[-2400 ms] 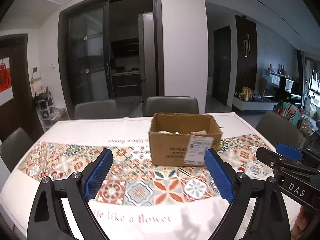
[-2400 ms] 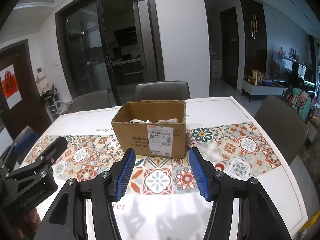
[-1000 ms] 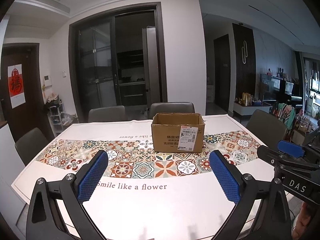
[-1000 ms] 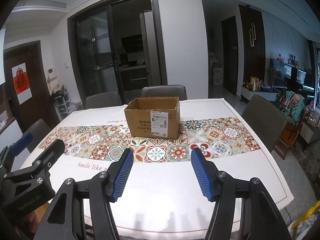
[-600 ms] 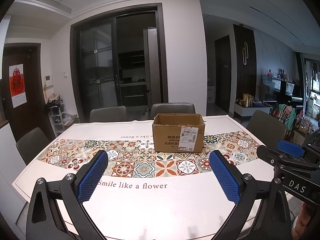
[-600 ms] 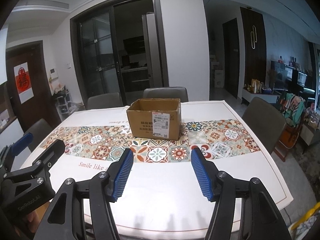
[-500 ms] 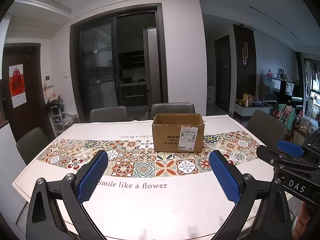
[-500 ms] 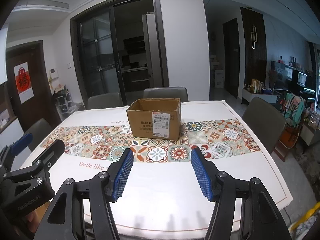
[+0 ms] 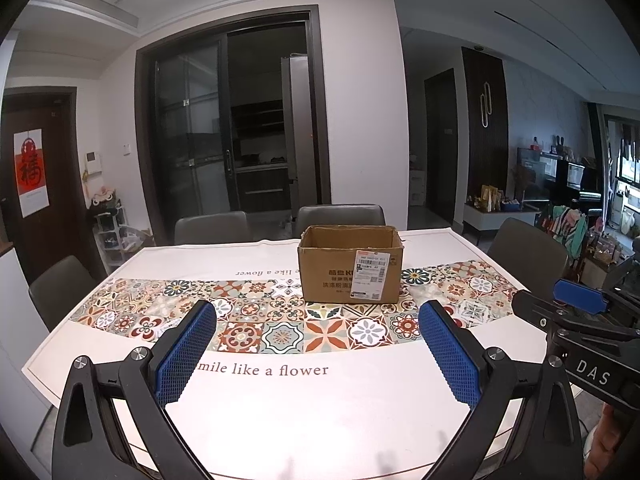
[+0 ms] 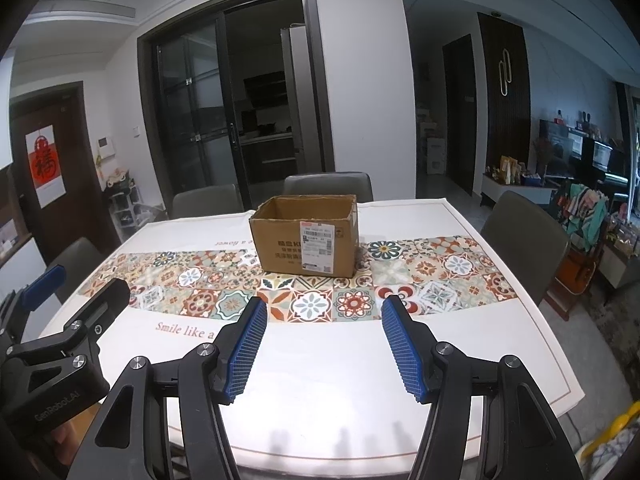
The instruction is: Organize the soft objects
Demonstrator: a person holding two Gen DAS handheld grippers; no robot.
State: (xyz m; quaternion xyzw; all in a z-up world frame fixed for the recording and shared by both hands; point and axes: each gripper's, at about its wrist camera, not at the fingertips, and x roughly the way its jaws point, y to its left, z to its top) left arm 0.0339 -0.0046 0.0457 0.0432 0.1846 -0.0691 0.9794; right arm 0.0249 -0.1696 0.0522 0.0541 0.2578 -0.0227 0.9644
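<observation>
An open brown cardboard box [image 9: 350, 270] [image 10: 307, 239] with a white shipping label stands on the patterned strip in the middle of the table. Its inside is hidden from both views. My left gripper [image 9: 318, 322] hangs over the near table edge, open with nothing between its blue pads. My right gripper [image 10: 323, 318] is also open and holds nothing, well short of the box. Each gripper shows at the side of the other's view: the right one [image 9: 576, 312] and the left one [image 10: 68, 300].
The white tablecloth [image 9: 304, 404] carries a tiled band and the words "Smile like a flower". Grey chairs [image 9: 340, 218] [image 10: 524, 236] stand around the table. Dark glass doors lie behind, and a cluttered sideboard stands at the far right.
Since 2.4 seconds ago both grippers drew back from the box, which now looks smaller and farther. Over the last second nothing has visibly moved.
</observation>
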